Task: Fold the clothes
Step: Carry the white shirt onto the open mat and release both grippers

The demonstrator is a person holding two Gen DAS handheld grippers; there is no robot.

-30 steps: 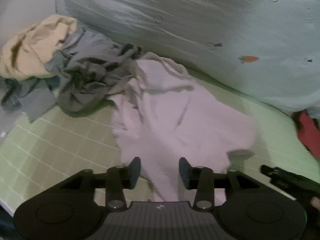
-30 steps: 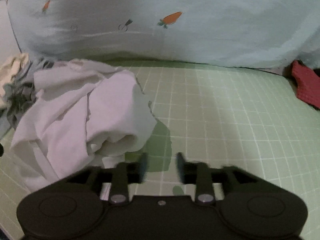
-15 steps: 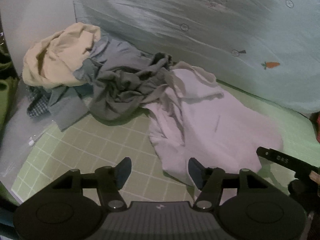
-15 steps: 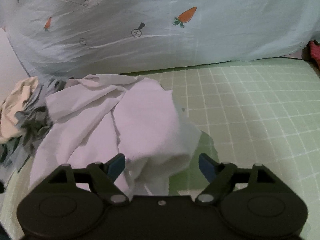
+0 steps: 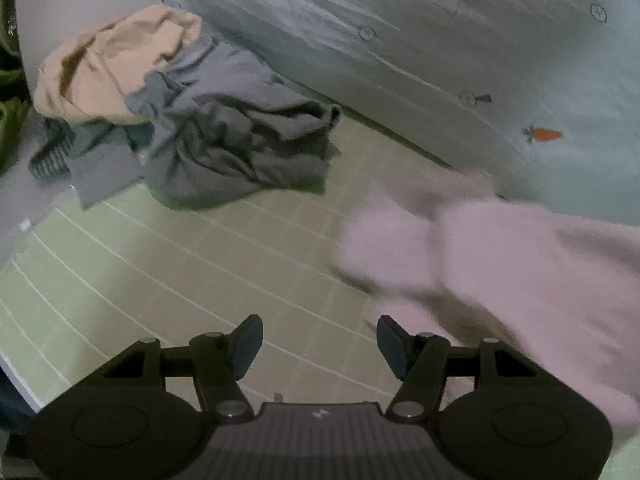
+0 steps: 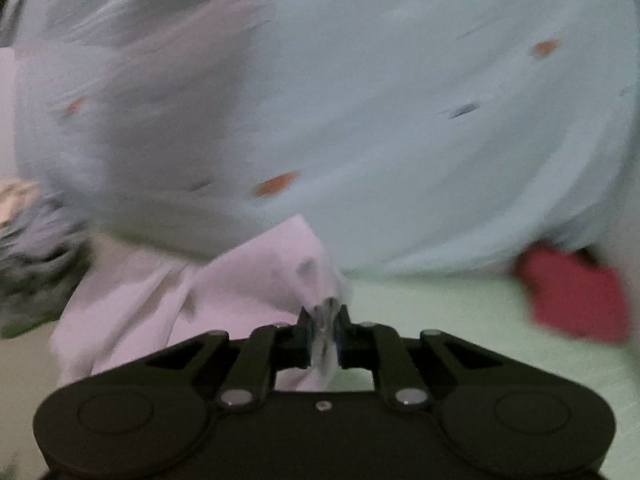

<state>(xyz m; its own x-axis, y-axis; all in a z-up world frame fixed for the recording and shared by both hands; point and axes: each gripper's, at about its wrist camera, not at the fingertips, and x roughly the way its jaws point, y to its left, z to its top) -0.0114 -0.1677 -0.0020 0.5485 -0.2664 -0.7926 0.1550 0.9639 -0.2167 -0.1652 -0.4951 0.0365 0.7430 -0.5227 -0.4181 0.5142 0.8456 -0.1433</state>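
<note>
One corner of the white garment [image 6: 224, 292] is pinched in your right gripper [image 6: 325, 332], apparently lifting it off the green mat [image 5: 168, 264], so bring your wide-apart, empty left gripper [image 5: 318, 344] to a second corner before spreading it flat.

Dim light, heavy motion blur, fisheye-bent edges, dark corners
</note>
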